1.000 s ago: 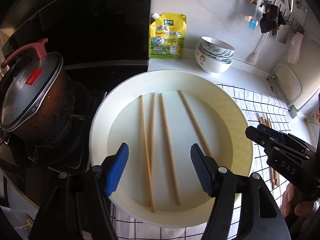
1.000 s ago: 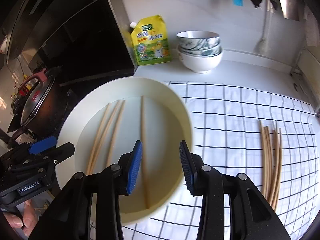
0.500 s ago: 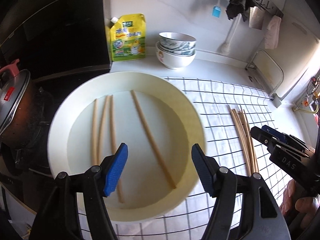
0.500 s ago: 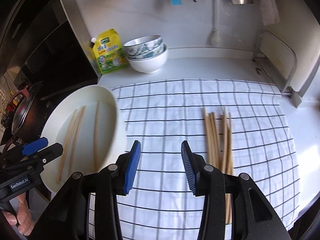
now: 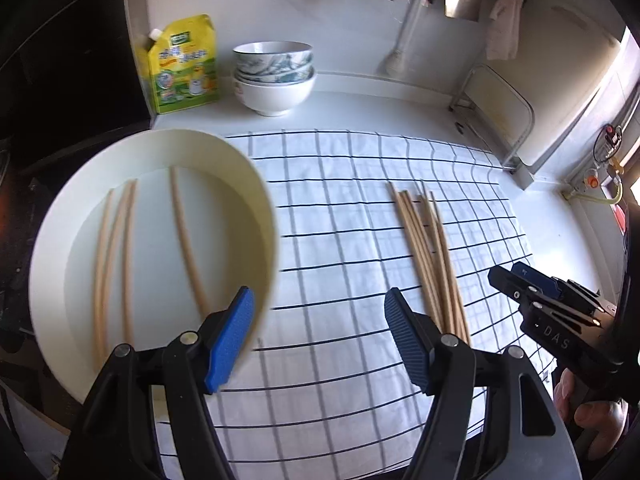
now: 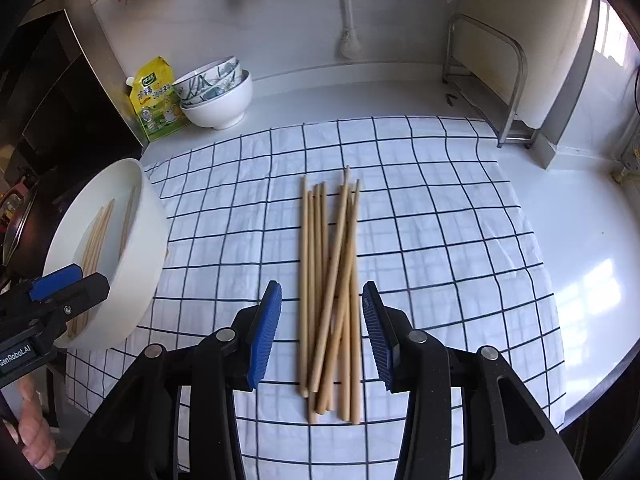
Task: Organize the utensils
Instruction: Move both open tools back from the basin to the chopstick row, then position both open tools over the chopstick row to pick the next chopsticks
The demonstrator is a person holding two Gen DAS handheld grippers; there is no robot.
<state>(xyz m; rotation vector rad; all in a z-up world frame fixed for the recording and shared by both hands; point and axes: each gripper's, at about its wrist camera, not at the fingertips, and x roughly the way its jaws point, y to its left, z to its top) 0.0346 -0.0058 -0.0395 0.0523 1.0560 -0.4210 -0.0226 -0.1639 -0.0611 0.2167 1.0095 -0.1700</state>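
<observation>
Right gripper (image 6: 322, 330) hovers over the checked cloth (image 6: 440, 240), jaws partly apart and empty; the loose chopstick pile (image 6: 332, 288) lies between and beyond the pads, untouched. Left gripper (image 5: 320, 340) stands wider, holding nothing, the white basin (image 5: 52, 240) with four chopsticks (image 5: 186, 236) to its left.

bare checked cloth (image 6: 440, 216) around chopstick pile (image 6: 332, 280); plate (image 5: 256, 208) crowding left

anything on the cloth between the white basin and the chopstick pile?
Nothing: only bare checked cloth lies between the white basin and the chopstick pile. The right wrist view shows it best; the left wrist view agrees.
</observation>
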